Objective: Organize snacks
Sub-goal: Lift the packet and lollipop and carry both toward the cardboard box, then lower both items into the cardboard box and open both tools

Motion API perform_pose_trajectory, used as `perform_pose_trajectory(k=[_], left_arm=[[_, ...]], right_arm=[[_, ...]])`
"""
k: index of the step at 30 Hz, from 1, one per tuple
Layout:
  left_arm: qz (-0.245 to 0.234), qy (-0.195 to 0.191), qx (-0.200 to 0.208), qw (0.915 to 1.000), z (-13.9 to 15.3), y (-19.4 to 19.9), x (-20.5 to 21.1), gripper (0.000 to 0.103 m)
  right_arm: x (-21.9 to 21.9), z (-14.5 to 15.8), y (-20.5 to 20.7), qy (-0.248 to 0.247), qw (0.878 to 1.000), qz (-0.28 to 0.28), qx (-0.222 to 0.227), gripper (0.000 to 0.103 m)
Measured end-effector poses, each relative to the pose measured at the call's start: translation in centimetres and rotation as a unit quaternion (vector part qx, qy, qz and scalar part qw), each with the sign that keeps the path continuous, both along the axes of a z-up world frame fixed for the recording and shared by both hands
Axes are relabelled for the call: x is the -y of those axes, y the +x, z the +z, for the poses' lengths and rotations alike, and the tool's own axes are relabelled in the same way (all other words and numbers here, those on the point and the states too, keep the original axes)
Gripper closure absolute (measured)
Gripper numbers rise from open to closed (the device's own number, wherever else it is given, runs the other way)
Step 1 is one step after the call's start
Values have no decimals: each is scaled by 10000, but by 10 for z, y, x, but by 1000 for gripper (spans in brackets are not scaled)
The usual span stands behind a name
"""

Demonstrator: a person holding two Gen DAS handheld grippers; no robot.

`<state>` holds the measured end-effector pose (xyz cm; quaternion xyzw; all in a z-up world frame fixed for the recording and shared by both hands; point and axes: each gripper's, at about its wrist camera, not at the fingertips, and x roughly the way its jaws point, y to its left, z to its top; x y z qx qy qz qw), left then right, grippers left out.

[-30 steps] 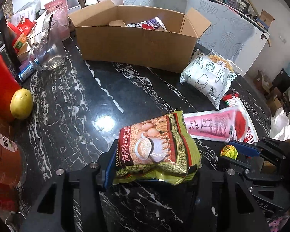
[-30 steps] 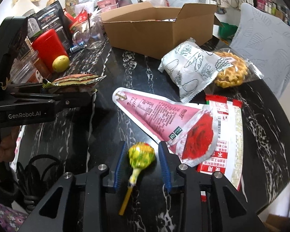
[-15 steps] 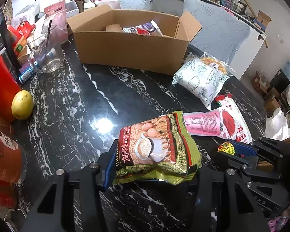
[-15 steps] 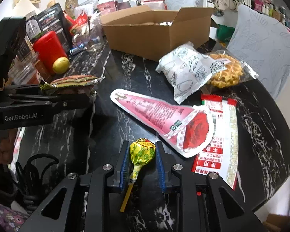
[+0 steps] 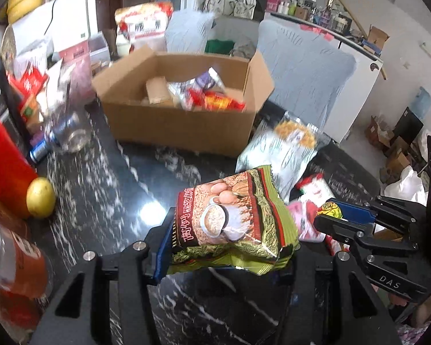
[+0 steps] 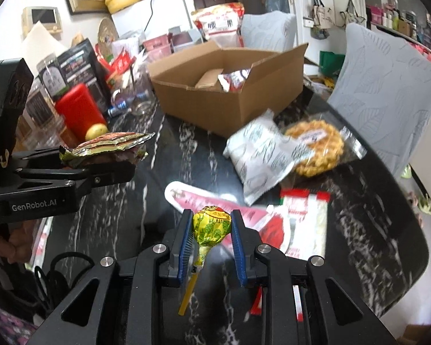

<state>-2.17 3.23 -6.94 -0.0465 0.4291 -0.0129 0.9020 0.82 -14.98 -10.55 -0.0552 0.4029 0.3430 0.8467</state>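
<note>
The right gripper (image 6: 211,240) has its blue pads pressed on the wrapped head of a lollipop (image 6: 211,225), the yellow stick hanging down between the fingers; the grip sits on the crinkly wrapper, so it looks light and the sweet could pivot if swung fast. The left gripper (image 5: 230,247) is closed across the lower part of a green bag (image 5: 232,221), which lies flat and sags a little over the pads, its free end pointing toward the box (image 5: 181,128). Both loads are off the black marble table (image 5: 100,201), and the box stands beyond them, open, with packets already inside. The step in hand appears to be the carry to the box. To do it well, bring each gripper over the front wall with room below the hanging stick and the drooping bag, go in one at a time so the grippers do not knock together, and let go only when low inside. The white pouch (image 6: 258,155), the waffle pack (image 6: 316,149) and the pink packet (image 6: 204,198) lie on the table and wait.
</note>
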Motion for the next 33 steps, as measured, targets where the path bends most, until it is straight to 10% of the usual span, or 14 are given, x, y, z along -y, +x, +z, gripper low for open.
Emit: perform_pose_trajectory(k=[33], left_arm=[[102, 342, 1467, 9885, 80, 140, -38, 52]], right_arm=[[-52, 106, 142, 737, 9901, 5, 1193, 77]])
